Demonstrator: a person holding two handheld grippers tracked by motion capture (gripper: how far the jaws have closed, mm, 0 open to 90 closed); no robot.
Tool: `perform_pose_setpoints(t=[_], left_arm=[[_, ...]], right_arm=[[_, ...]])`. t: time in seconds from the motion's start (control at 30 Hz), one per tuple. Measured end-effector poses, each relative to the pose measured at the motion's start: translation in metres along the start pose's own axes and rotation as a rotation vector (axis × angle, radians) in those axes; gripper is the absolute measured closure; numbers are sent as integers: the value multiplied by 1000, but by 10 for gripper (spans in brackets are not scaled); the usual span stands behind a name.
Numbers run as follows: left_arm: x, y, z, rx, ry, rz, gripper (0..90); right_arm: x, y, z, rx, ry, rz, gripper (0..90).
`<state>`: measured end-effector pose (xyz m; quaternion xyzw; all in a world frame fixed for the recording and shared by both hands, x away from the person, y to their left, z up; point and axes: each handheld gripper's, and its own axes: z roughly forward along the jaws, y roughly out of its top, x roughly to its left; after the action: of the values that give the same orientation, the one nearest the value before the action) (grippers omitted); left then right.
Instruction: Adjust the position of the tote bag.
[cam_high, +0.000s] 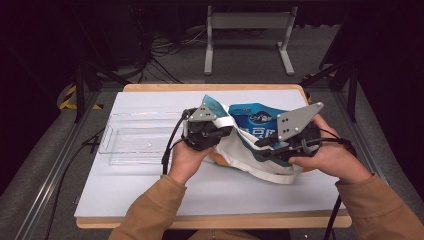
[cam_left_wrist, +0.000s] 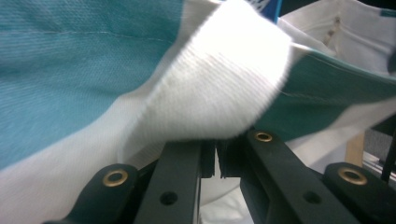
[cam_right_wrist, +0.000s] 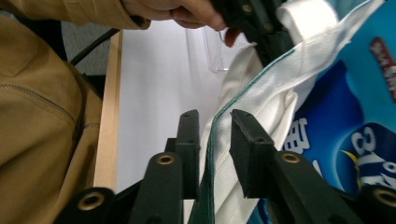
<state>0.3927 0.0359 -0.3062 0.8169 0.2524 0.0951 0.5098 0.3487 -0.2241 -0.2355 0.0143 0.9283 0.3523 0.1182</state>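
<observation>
Bag: we are seeing a white and teal cloth bag (cam_high: 250, 155) lying on the white table (cam_high: 150, 185), in the middle and a little toward the right side, between our two hands.
Packet: a blue packet (cam_high: 257, 120) is sitting inside the bag and is sticking out of its mouth toward the far side.
Left gripper: we are holding the left gripper (cam_high: 207, 131) at the left rim of the bag; in the left gripper view its jaws are closed together and are pinching a white strap (cam_left_wrist: 219, 88) of the bag.
Right gripper: the right gripper (cam_high: 265, 142) is standing at the right side of the bag; in the right gripper view its jaws are parted, and the hem of the bag (cam_right_wrist: 215, 154) is passing between them without being pressed.
Tray: a clear plastic tray (cam_high: 131, 137) is resting on the table just left of the left gripper.
</observation>
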Motion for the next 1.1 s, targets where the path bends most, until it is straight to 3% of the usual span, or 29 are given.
perform_pose_setpoints(t=[0.1,0.13,0.17,0.23,0.4,0.57,0.63,0.67,0.83,0.9,1.0,1.1], left_arm=[[-2,0,-8,0,-3,13,854],[-3,1,-17,-9,-1,21,851],[-3,1,-17,-9,-1,21,849],[-3,2,-29,-26,-7,29,844],[-4,9,-50,-58,-10,47,838],[-1,16,-61,-95,1,55,833],[0,18,-62,-100,2,51,832],[3,23,-61,-108,12,50,832],[6,35,-55,-107,23,61,833],[5,40,-50,-97,9,60,833],[3,42,-46,-95,-7,61,836],[3,41,-40,-78,-15,49,841]], right_arm=[[0,-3,-12,-64,-4,36,659],[-1,-4,-16,-84,-10,53,652],[-1,-4,-16,-84,-10,53,652],[-2,-9,-25,-119,-37,77,651],[-7,-29,-48,-241,-95,202,706],[-6,-56,-62,-286,-198,336,763],[-5,-64,-64,-282,-219,361,765],[-3,-76,-63,-265,-248,403,768],[3,-89,-59,-239,-270,433,755],[9,-99,-56,-222,-293,453,740],[17,-109,-58,-258,-303,484,716],[30,-122,-64,-329,-332,527,682]])
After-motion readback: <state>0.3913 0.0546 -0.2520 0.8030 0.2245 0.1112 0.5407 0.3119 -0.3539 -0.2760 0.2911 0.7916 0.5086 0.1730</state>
